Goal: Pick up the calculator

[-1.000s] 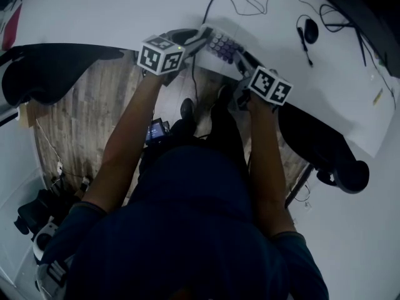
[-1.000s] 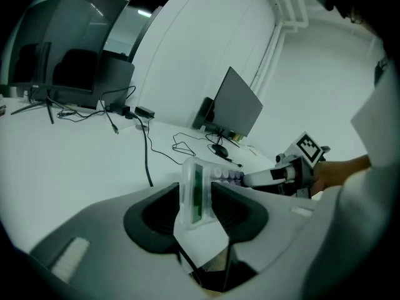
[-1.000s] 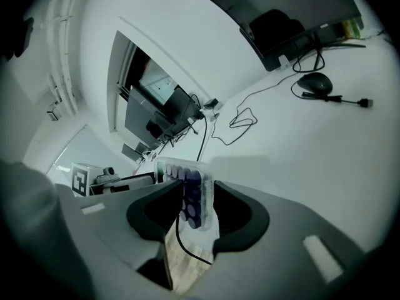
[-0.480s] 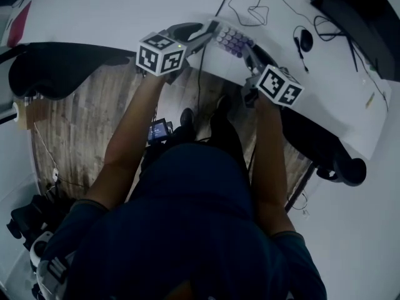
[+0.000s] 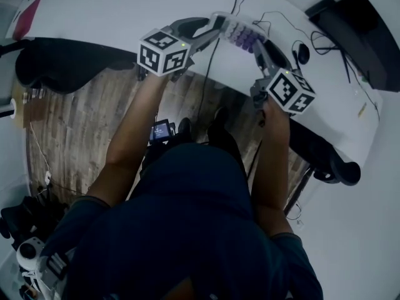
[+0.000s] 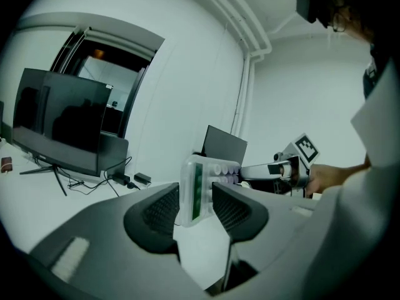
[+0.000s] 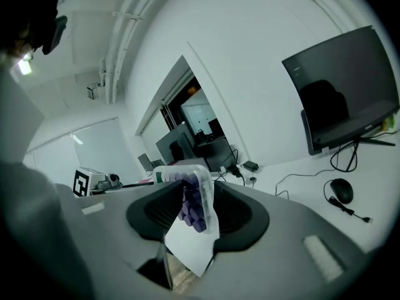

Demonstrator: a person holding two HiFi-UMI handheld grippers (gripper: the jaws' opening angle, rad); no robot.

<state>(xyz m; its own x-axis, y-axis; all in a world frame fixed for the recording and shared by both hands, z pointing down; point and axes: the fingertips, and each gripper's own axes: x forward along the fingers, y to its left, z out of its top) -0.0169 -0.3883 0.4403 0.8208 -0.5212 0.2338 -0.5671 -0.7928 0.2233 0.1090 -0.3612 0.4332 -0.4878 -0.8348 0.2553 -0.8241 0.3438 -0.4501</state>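
Note:
The calculator (image 5: 240, 35), a clear-cased one with purple keys and a green display, hangs above the white desk's (image 5: 112, 14) front edge, held from both ends. My left gripper (image 5: 214, 27) is shut on its display end, and my right gripper (image 5: 257, 44) is shut on its keypad end. In the left gripper view the calculator (image 6: 199, 189) stands edge-on between the jaws of the left gripper (image 6: 195, 206), with the right gripper (image 6: 275, 169) beyond it. Seen from the right gripper (image 7: 195, 212), the calculator (image 7: 195, 199) tilts between the pads, its keys facing left.
A black mouse (image 5: 303, 53) and loose cables (image 5: 275, 16) lie on the desk behind the calculator. A dark monitor (image 5: 356, 33) stands at the far right. Black chairs (image 5: 53, 67) sit under the desk on both sides. The floor below is wood.
Both grippers have moved up and away from the body with the calculator between them. It now sits higher in the head view, over the desk rather than at its edge.

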